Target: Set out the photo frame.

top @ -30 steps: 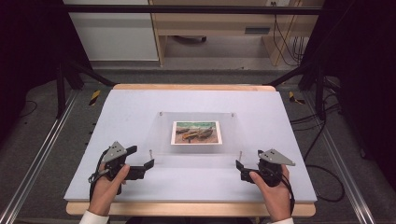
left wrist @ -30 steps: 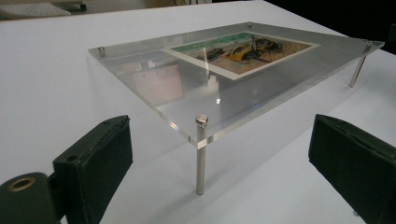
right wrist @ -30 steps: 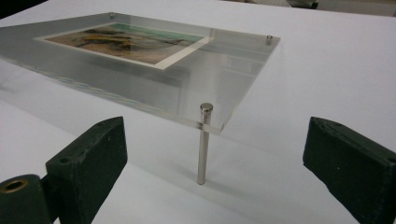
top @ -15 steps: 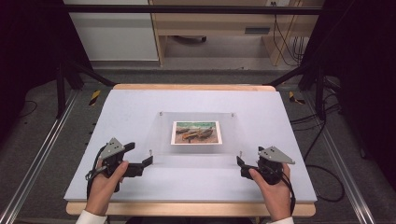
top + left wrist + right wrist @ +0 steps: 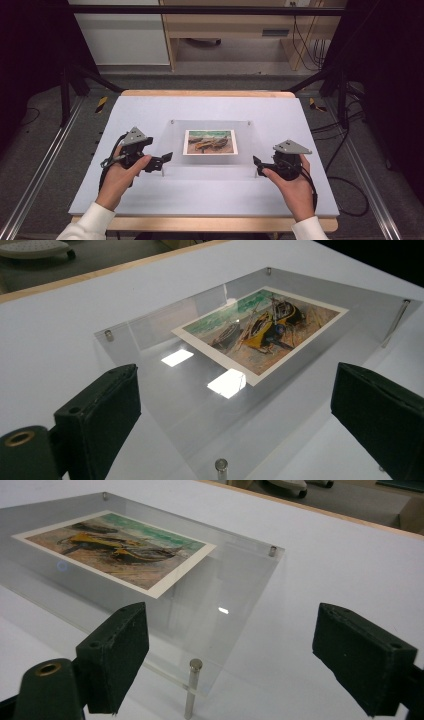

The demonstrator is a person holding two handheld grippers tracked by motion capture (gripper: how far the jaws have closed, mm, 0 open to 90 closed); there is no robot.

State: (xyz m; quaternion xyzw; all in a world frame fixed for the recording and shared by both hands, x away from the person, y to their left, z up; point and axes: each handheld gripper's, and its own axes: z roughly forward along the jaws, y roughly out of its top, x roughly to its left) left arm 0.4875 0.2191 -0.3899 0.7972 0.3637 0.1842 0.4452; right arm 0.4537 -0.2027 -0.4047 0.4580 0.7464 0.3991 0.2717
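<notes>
While the clear acrylic picture frame (image 5: pixel 210 145) stands on short metal corner posts in the middle of the white-topped bench (image 5: pixel 200 192), a hand-held gripper waits at each of its near corners. At the left of the high view, the left gripper (image 5: pixel 167 157) is held in the person's left hand (image 5: pixel 117 177) and points rightward at the frame's near left corner. Its jaws stand wide apart; in the left gripper view they flank that corner and its small metal post (image 5: pixel 220 466) without touching the plate. Between the two grippers, a colourful print of beached boats (image 5: pixel 210 142) lies flat under the clear plate, roughly at its centre. Farther right, the right gripper (image 5: pixel 256 164) sits in the right hand (image 5: pixel 295 187) and points leftward at the frame's near right corner. Its jaws have just been closing slightly yet remain wide, with nothing pressed between them; in the right gripper view the corner post (image 5: pixel 193 682) stands between them, nearer the left-hand jaw, clear of both.
</notes>
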